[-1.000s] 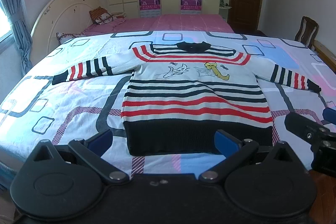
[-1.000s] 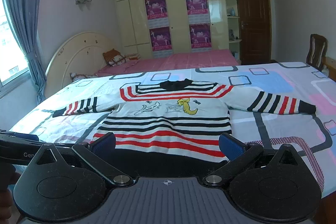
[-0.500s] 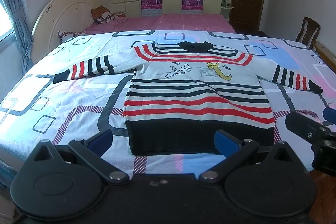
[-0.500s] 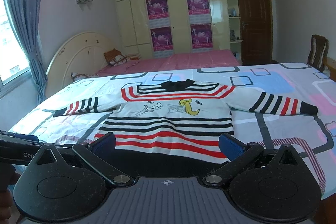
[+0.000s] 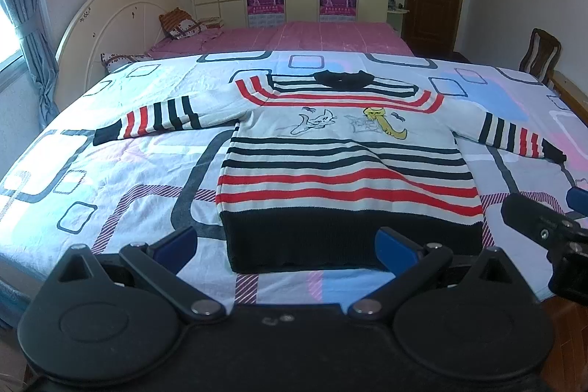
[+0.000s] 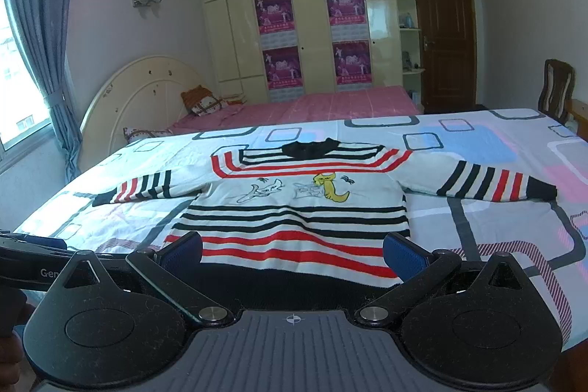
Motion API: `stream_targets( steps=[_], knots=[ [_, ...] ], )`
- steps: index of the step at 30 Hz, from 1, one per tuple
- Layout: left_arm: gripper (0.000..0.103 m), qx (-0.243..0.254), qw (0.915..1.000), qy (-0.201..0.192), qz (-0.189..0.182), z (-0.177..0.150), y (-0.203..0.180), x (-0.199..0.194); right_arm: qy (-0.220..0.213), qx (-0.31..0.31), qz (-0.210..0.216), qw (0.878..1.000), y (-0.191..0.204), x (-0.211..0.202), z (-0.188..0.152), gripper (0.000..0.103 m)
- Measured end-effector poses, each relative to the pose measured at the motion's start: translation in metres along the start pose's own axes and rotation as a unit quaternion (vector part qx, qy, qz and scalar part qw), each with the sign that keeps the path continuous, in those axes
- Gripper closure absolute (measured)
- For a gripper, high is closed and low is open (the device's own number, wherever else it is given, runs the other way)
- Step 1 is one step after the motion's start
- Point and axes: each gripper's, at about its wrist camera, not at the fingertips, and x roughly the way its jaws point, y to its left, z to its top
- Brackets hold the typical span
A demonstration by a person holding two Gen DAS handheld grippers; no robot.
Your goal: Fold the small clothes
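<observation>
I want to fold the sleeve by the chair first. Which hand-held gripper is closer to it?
Right. The right hand-held gripper hangs open past the hem, nearer that striped sleeve; the left hand-held gripper sits farther left.

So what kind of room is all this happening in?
A home bedroom, it seems. A striped sweater lies spread flat on a bed with a patterned cover, a second bed with a curved headboard stands behind, and a tall wardrobe lines the far wall.
</observation>
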Motion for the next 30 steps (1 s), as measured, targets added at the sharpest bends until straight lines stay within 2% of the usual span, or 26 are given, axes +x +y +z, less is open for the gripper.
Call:
stream_targets(
  steps=[20, 30],
  knots=[
    [0.0, 0.0, 1.0, 0.001, 0.001, 0.001, 0.002, 0.002, 0.0, 0.003, -0.002, 1.0, 0.001, 0.007, 0.002, 0.0],
    [0.0, -0.002, 1.0, 0.007, 0.006, 0.008, 0.007, 0.015, 0.003, 0.011, -0.009, 1.0, -0.011, 0.015, 0.004, 0.0]
  ],
)
